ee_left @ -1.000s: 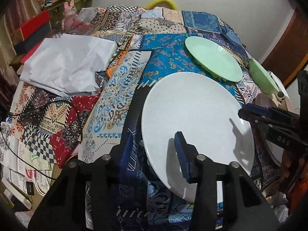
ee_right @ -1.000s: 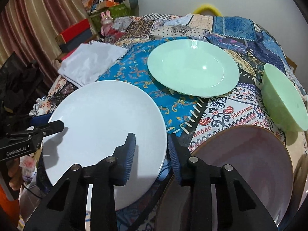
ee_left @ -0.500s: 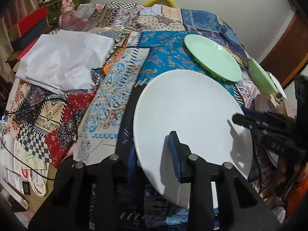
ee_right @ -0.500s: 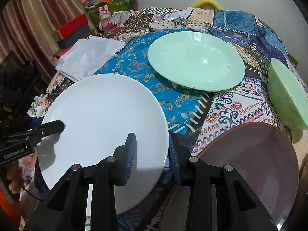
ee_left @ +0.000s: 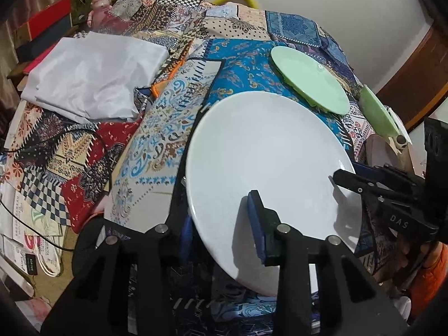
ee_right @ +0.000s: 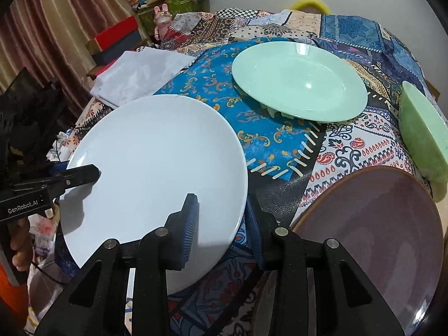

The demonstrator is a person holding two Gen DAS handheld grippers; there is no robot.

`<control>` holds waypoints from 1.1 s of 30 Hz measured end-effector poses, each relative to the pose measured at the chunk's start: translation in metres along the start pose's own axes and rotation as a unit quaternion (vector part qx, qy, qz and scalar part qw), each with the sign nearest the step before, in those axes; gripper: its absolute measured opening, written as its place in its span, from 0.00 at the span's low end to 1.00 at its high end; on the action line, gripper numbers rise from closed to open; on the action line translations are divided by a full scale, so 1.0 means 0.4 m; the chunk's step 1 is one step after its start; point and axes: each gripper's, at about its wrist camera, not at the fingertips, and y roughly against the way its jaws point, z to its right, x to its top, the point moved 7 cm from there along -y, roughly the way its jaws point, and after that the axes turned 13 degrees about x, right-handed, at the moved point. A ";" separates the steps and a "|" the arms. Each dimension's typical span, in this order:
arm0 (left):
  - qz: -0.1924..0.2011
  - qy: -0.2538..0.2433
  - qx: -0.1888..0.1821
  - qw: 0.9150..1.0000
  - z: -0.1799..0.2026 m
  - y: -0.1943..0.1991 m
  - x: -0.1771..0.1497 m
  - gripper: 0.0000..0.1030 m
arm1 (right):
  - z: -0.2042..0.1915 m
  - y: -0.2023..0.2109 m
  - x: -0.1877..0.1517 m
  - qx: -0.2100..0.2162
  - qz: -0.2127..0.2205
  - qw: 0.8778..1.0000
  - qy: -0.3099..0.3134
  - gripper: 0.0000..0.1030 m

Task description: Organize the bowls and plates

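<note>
White plate [ee_left: 268,168]: held at opposite rims, tilted up from the patchwork cloth [ee_left: 156,145].
Left gripper [ee_left: 221,221]: narrowly parted around the near-left rim; jaws closed, then eased slightly; grip looks unsettled.
Right gripper [ee_right: 221,224]: unchanged, narrow, pinching the right rim.
Brown plate [ee_right: 378,224]: just beside, right.
Green plate [ee_right: 299,84]: beyond, apparent stacking target.
Green bowl [ee_right: 422,131]: far right edge.
White folded cloth [ee_left: 92,70]: far left; open cloth between.
</note>
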 end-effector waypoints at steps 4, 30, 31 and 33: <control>0.001 -0.003 0.012 1.000 0.005 0.007 -0.001 0.37 | 0.001 0.002 0.004 -0.002 0.005 1.000 0.000 0.31; 0.063 -0.028 -0.005 0.998 0.142 0.157 0.067 0.37 | 0.035 0.204 0.014 -0.006 0.106 0.994 -0.027 0.30; 0.064 -0.029 -0.007 0.997 0.151 0.162 0.069 0.37 | 0.038 0.216 0.011 -0.007 0.111 0.993 -0.027 0.30; 0.068 -0.034 -0.010 0.997 0.172 0.174 0.072 0.37 | 0.046 0.237 0.008 -0.010 0.118 0.992 -0.029 0.30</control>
